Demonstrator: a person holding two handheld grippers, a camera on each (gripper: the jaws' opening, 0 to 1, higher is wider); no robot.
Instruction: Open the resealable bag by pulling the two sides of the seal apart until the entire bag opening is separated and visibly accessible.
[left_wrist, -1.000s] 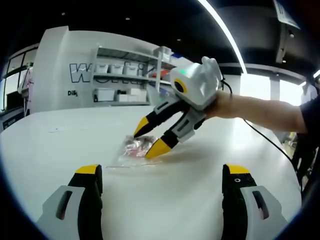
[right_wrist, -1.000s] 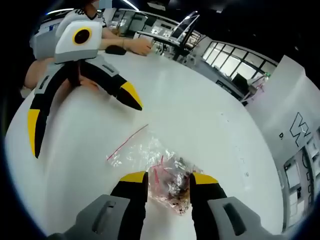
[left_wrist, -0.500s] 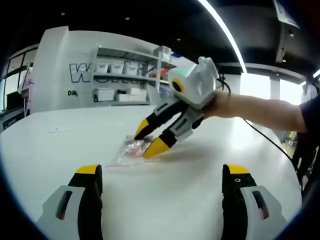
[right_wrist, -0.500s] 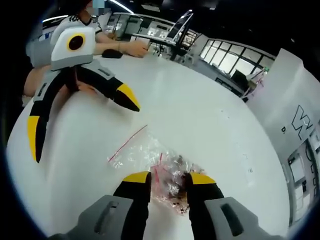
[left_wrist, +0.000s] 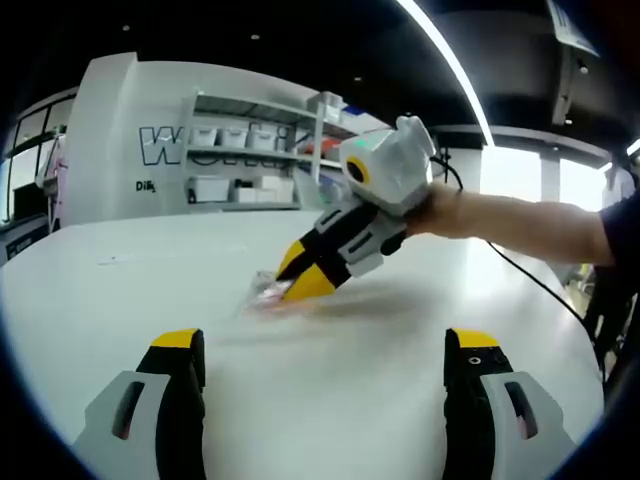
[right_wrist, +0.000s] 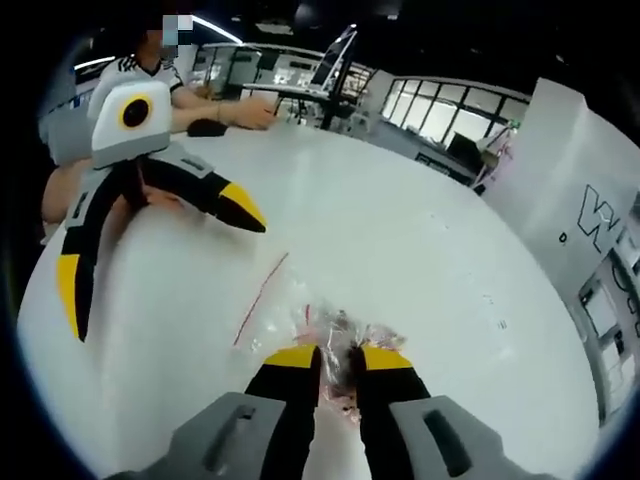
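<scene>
1. Resealable bag (right_wrist: 335, 345) lying flat on the white table (right_wrist: 400, 240), between the two grippers, red seal strip (right_wrist: 260, 300) pointing toward the left gripper (right_wrist: 160, 250).
2. Right gripper (right_wrist: 338, 358) pinched narrow on the bag's crumpled body, near the small dark contents; seen in the left gripper view at (left_wrist: 300, 280), tips together on the plastic.
3. Left gripper spread wide, holding nothing, well apart from the bag; jaws also at (left_wrist: 325, 350).
4. Step in hand, judged: anchoring one side; seal not yet parted.
5. Next, likely: bring the left gripper onto the opposite lip beside the seal, clamp, pull apart.
</scene>
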